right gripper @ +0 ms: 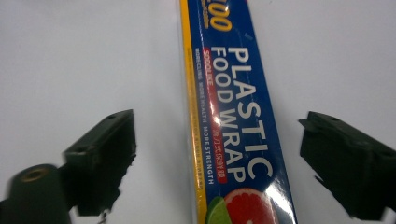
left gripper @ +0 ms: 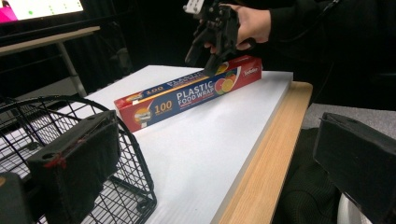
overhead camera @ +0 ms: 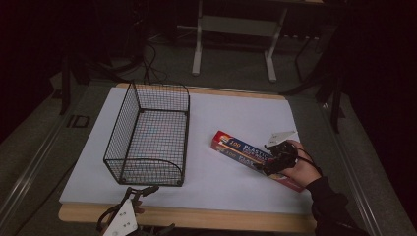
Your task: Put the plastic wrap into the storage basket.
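Left claw (overhead camera: 140, 191), lower left: resting wide open, holding nothing, beside basket (overhead camera: 147, 135). Right claw (overhead camera: 268, 167), centre right: straddling wrap box (overhead camera: 241, 150) lying flat on bench (overhead camera: 206, 187), jaws apart, not gripping, apparently positioning for pickup.

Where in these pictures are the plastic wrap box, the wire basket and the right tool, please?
plastic wrap box (left gripper: 187, 95): left gripper view, blue front face.
wire basket (overhead camera: 125, 112): high view, left mesh wall.
right tool (right gripper: 217, 158): right gripper view, midway between fingertips.
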{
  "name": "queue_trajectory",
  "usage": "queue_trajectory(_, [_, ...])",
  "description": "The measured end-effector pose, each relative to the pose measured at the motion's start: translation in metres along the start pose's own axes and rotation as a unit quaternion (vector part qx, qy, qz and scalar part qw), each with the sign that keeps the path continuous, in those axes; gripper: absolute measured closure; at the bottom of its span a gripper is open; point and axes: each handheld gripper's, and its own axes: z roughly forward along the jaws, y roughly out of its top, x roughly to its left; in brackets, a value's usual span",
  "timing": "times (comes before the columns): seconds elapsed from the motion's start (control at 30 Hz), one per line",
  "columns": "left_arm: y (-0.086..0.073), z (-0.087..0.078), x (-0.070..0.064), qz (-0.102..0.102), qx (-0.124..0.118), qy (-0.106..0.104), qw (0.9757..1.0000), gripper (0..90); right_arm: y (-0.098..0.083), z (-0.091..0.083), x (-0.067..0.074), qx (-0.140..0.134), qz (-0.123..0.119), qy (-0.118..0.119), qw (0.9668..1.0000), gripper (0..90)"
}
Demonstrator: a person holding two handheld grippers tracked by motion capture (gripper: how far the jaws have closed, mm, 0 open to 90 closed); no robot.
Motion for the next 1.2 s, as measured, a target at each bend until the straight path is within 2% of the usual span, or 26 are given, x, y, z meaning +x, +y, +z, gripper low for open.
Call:
queue_trajectory(0.2, [0.000, 0.000, 0.000, 0.000, -0.001, -0.003, 1.0000, 1.2, 0.003, 0.015, -0.007, 0.035, 0.003, 0.007, 0.9994, 13.7])
queue_trajectory(0.37, [0.000, 0.000, 0.000, 0.000, 0.001, -0.004, 1.0000, 1.2, 0.005, 0.026, -0.010, 0.073, -0.002, 0.013, 0.9972, 16.2])
queue_trajectory(0.4, [0.000, 0.000, 0.000, 0.000, 0.001, -0.004, 1.0000, 1.2, 0.005, 0.026, -0.010, 0.073, -0.002, 0.013, 0.9972, 16.2])
queue_trajectory(0.47, [0.000, 0.001, 0.000, 0.001, 0.001, -0.005, 1.0000, 1.2, 0.007, 0.031, -0.012, 0.099, -0.010, 0.012, 0.9950, 19.5])
queue_trajectory(0.57, [0.000, 0.001, 0.000, 0.000, 0.002, -0.005, 1.0000, 1.2, 0.010, 0.034, -0.015, 0.114, -0.015, 0.013, 0.9933, 22.8])
queue_trajectory(0.63, [-0.001, 0.001, 0.000, -0.001, 0.001, -0.005, 1.0000, 1.2, 0.013, 0.036, -0.016, 0.133, -0.016, 0.020, 0.9908, 24.6])
queue_trajectory(0.7, [-0.001, 0.001, 0.000, -0.001, 0.002, -0.005, 1.0000, 1.2, 0.016, 0.039, -0.018, 0.158, -0.014, 0.026, 0.9870, 28.9])
queue_trajectory(0.83, [-0.001, 0.001, 0.000, 0.001, 0.002, -0.006, 1.0000, 1.2, 0.023, 0.043, -0.020, 0.192, -0.017, 0.040, 0.9805, 31.9])
queue_trajectory(0.87, [-0.001, 0.001, 0.000, 0.002, 0.002, -0.005, 1.0000, 1.2, 0.026, 0.043, -0.020, 0.200, -0.019, 0.045, 0.9785, 36.1])
queue_trajectory(1.03, [-0.001, 0.001, 0.000, 0.002, 0.003, -0.006, 1.0000, 1.2, 0.033, 0.048, -0.021, 0.234, -0.025, 0.055, 0.9703, 37.0])
queue_trajectory(1.2, [-0.001, 0.001, 0.000, 0.001, 0.005, -0.007, 1.0000, 1.2, 0.034, 0.051, -0.020, 0.242, -0.036, 0.057, 0.9679, 37.0])
